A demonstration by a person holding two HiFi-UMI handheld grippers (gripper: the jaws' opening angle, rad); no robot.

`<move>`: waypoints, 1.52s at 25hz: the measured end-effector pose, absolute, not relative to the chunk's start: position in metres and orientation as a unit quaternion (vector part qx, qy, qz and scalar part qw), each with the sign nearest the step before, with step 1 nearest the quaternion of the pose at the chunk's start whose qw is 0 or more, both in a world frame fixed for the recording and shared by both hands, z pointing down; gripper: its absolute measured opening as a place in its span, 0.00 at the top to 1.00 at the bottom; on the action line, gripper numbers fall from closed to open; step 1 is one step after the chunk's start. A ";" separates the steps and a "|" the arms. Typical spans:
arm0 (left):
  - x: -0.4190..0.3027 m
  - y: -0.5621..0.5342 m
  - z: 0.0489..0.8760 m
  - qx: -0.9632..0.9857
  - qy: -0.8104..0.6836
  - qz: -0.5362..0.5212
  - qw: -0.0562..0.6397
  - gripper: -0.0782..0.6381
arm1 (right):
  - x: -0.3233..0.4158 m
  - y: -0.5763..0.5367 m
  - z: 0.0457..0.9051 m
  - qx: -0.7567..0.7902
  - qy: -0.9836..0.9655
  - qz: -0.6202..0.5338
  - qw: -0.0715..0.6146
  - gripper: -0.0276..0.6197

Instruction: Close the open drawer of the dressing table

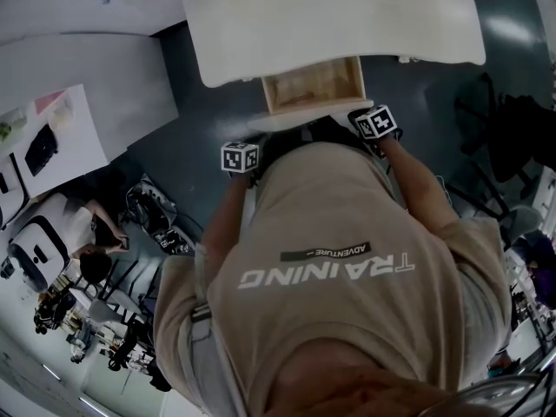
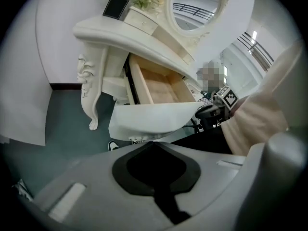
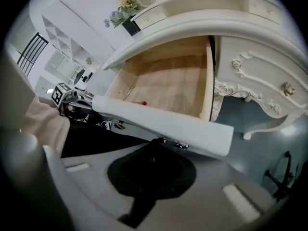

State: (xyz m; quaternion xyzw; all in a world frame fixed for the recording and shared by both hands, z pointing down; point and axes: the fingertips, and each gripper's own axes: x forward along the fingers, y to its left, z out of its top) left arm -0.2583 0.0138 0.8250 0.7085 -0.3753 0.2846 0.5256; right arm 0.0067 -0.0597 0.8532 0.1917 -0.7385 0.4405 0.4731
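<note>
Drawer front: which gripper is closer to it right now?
Right, it seems, by a little. The right gripper sits close by the right end of the drawer front; the left gripper is off its left end, set slightly farther back.

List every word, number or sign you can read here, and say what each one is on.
"TRAINING": across the back of the person's shirt, upside down in the head view.
"ADVENTURE": on the dark strip beside it.
The left cube and right cube carry only black-and-white patterns; nothing else is legible.
</note>
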 end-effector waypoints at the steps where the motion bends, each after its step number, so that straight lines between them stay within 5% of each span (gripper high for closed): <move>1: -0.260 0.014 0.829 0.701 -0.379 0.289 0.531 0.89 | 0.008 -0.058 0.855 0.190 -0.736 0.440 0.479 0.95; 38: -0.287 -0.111 0.842 0.677 -0.400 0.357 0.505 0.89 | -0.032 -0.189 0.848 0.252 -0.746 0.434 0.437 0.95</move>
